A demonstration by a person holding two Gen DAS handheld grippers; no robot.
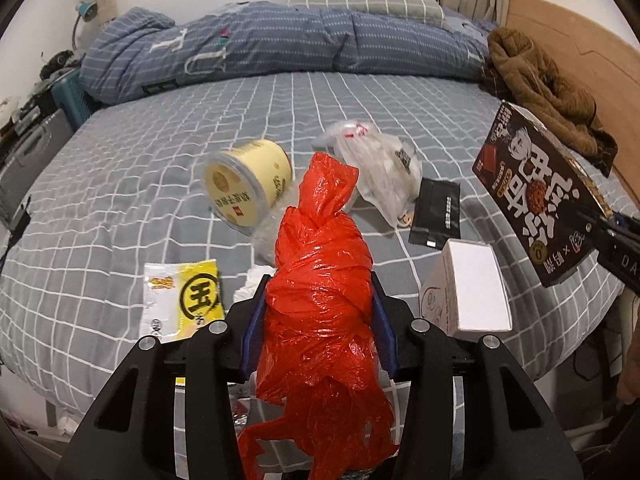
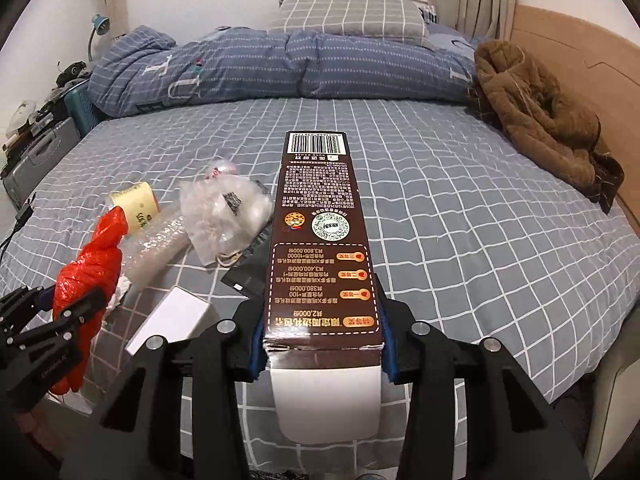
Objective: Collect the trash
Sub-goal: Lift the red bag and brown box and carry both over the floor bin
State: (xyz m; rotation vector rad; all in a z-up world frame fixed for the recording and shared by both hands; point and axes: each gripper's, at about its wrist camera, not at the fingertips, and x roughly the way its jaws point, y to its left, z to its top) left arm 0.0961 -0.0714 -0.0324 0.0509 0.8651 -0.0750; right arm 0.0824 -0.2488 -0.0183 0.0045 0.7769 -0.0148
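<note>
Left wrist view: nearest the lens, at lower centre, the left tool [image 1: 318,308] is closed on a twisted red plastic bag [image 1: 320,280], its blue pads pressing both sides, the bag's loose tail hanging toward the bottom of the frame. Beyond it lies the bed [image 1: 120,184] with its grey checked sheet. A yellow snack packet [image 1: 186,304] lies at lower left, a yellow tub [image 1: 248,180] lies tipped on its side at centre left, and a clear plastic bag [image 1: 380,172] sits just right of centre, touching a black sachet [image 1: 438,216]. A white box [image 1: 468,296] stands at lower right. At the right edge the right tool [image 1: 588,224] grips a brown carton [image 1: 540,196], raised above the sheet. A folded blue quilt [image 1: 280,48] crosses the top.

Right wrist view: at lower centre the right tool [image 2: 320,340] clamps the brown carton [image 2: 320,240] near its torn end; the carton runs up the frame's middle, barcode at its far end. At lower left the left tool [image 2: 66,308] holds the red plastic bag [image 2: 88,272]. A brown coat [image 2: 540,120] lies at upper right.
</note>
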